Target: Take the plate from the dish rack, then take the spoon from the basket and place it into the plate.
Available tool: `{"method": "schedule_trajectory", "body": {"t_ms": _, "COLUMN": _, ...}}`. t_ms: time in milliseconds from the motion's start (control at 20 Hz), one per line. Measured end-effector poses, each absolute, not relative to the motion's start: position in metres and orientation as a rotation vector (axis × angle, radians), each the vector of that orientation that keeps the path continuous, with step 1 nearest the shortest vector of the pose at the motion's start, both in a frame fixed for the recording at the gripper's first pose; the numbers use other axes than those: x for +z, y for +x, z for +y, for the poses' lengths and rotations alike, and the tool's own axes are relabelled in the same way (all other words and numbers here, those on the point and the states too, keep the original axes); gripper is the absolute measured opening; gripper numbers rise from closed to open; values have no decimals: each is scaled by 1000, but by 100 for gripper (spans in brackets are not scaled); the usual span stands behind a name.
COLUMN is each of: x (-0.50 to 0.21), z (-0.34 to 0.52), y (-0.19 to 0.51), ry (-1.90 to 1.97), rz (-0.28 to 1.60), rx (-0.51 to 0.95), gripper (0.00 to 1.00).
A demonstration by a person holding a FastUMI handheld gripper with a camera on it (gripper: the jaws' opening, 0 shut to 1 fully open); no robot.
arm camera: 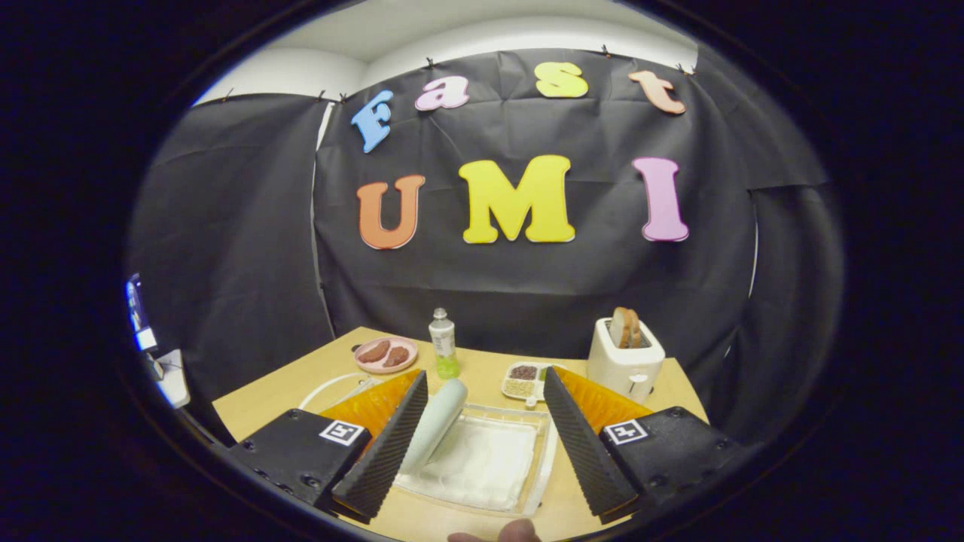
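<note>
Gripper (482, 421) open, holding nothing — pale green round plate (437, 423) stands tilted on edge against its left finger, over the clear plastic tray (544, 452); long axis runs ahead.

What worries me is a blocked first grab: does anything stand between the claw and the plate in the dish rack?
Nothing visible does. The pale plate stands on edge in the clear dish rack, between the fingers of the open claw and close beside the left one. The bottle and toaster stand beyond.
</note>
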State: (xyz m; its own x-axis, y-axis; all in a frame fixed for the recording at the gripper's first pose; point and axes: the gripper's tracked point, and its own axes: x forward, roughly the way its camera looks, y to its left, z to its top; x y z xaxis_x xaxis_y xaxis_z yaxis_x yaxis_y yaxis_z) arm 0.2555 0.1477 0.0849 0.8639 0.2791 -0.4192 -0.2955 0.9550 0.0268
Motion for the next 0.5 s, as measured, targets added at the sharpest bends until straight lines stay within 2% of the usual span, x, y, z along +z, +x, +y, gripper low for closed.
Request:
{"method": "schedule_trajectory", "body": {"t_ms": 300, "x": 36, "z": 196, "y": 275, "ry": 95, "rz": 762, "rx": 361, "gripper": 100}}
{"method": "schedule_trajectory", "body": {"t_ms": 500, "x": 17, "z": 211, "y": 293, "ry": 126, "rz": 856, "rx": 317, "gripper": 99}}
